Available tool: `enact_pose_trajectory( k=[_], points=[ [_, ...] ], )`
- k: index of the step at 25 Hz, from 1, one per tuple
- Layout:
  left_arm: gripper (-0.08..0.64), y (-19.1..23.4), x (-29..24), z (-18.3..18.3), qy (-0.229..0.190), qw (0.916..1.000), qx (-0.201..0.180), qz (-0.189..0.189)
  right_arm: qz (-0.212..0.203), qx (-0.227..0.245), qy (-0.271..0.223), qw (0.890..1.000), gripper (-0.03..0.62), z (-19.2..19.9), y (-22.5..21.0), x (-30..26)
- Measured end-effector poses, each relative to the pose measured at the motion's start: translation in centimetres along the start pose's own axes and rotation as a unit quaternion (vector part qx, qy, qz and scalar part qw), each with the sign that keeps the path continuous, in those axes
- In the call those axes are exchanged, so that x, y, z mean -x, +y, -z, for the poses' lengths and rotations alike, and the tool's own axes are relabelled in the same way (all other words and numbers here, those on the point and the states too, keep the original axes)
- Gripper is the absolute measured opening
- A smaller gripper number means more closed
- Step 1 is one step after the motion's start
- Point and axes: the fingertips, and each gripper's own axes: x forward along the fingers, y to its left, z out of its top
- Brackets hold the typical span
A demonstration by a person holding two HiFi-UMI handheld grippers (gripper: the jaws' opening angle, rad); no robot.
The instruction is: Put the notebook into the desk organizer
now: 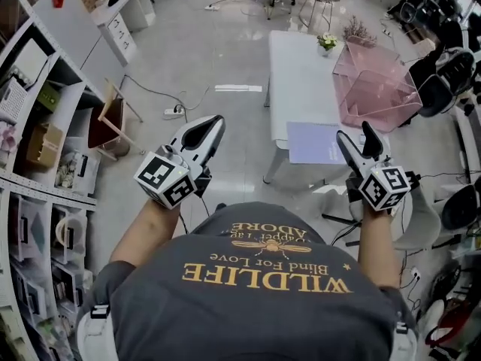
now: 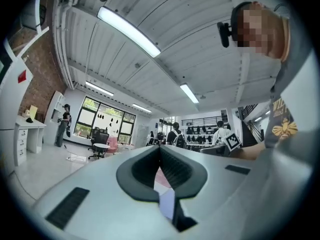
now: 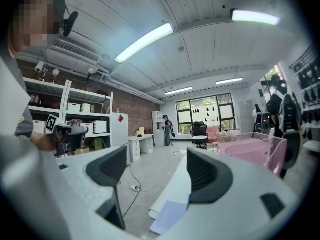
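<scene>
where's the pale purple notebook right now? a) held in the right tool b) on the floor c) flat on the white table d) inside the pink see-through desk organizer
C: the pale purple notebook lies flat on the near end of the white table, outside the pink see-through desk organizer, and the right tool is open and empty.

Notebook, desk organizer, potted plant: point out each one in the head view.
Notebook (image 1: 314,142): head view, centre of its lilac cover.
Desk organizer (image 1: 347,89): head view, its pink see-through left wall.
Potted plant (image 1: 327,42): head view, its leaves.
</scene>
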Motion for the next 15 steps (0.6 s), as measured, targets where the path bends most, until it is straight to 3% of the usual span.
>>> enact_pose_trajectory(
  k=[7,15],
  points=[
    [0.002,11.2,-1.4,-1.6,0.013,0.9991,0.000,0.040,0.044,-0.006,-0.008,0.999,0.359,-2.8,2.4,-9.4],
    [0.002,16.5,-5.3,-0.9,0.017,0.9983,0.014,0.054,0.055,-0.010,0.002,0.998,0.359,-3.0,0.3,-15.0]
  ],
)
